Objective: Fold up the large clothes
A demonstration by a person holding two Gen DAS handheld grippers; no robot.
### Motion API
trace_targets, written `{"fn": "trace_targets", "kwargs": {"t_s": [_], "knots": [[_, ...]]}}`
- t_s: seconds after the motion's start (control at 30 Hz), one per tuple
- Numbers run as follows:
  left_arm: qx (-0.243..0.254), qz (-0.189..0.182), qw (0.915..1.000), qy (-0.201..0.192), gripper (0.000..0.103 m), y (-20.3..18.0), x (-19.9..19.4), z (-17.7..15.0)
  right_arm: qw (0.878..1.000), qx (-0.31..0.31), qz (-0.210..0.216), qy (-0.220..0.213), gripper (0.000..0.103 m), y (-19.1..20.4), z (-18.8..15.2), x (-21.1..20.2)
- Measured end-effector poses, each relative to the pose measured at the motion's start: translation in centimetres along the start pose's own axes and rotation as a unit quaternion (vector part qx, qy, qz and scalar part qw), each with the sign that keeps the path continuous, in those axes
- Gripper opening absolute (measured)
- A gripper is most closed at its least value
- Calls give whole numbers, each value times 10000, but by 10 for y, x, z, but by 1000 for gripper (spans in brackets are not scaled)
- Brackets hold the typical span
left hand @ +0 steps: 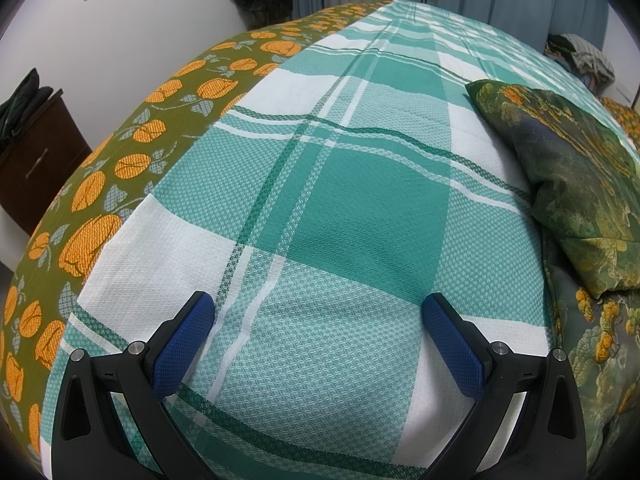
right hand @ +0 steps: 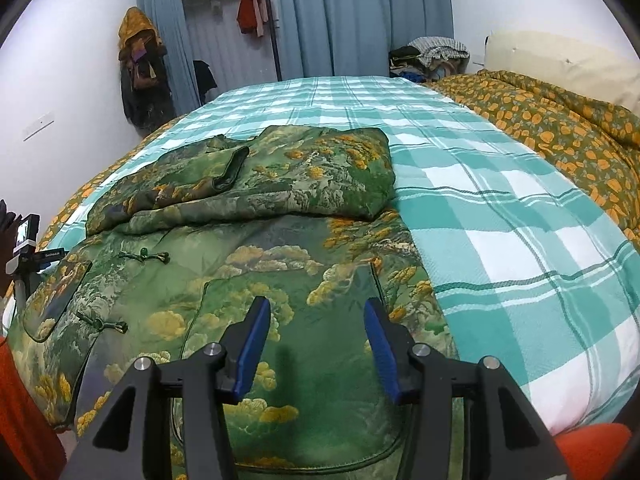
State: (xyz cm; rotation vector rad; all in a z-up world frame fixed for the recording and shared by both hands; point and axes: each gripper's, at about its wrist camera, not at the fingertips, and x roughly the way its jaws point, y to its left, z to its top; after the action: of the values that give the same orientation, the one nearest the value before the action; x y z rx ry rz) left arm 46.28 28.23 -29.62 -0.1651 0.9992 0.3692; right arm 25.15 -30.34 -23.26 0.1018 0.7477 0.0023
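**Currently: both tongs empty, jacket part-folded on the bed**

Left gripper [left hand: 318, 322] sat wide apart over the teal-and-white checked sheet [left hand: 340, 200], nothing between its blue pads [left hand: 184, 344]. Only bare check cloth lay under and ahead of it. The green brocade jacket [left hand: 580, 184] was off to that gripper's right side, near but apart from the right finger. From this view just a folded corner and a lower edge of it showed.

Right gripper [right hand: 316, 308] was part-way spread, jaws gapped, pads [right hand: 252, 344] not pressing on anything. The jacket [right hand: 256, 264] lay directly under and ahead of it, spread on the checked sheet [right hand: 520, 208]. I could not tell whether the fingertips touched the fabric or hung just above it.

Jacket layout from the right wrist view:
- Upper part was doubled over onto the body, forming a thick fold across the middle.
- A sleeve cuff [right hand: 232, 168] lay on top of that fold, pointing away from the gripper.
- Two knot-button closures [right hand: 144, 257] showed on the flat front panel, left of the gripper.
- Jacket's right edge ran just beside the right finger, with bare sheet beyond.

An orange-flowered olive bedspread [right hand: 560, 128] lay beyond the sheet on the far right. The left gripper's camera body [right hand: 26, 240] was visible at the left edge, beside the jacket. A pile of clothes [right hand: 436, 54] sat past the far end of the bed, by the blue curtains [right hand: 352, 16].
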Motion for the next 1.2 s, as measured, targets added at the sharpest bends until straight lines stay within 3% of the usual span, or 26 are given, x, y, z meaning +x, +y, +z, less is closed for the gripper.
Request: {"fn": "trace_targets", "kwargs": {"t_s": [0.63,1.2], "knots": [[-2,2,10000,1,103,0,0,0,9997,-142,-140,-173,50,-1,2,-10],[-2,4,10000,-52,103,0,-5,-5,9991,355,-212,-66,50,-20,0,-2]]}}
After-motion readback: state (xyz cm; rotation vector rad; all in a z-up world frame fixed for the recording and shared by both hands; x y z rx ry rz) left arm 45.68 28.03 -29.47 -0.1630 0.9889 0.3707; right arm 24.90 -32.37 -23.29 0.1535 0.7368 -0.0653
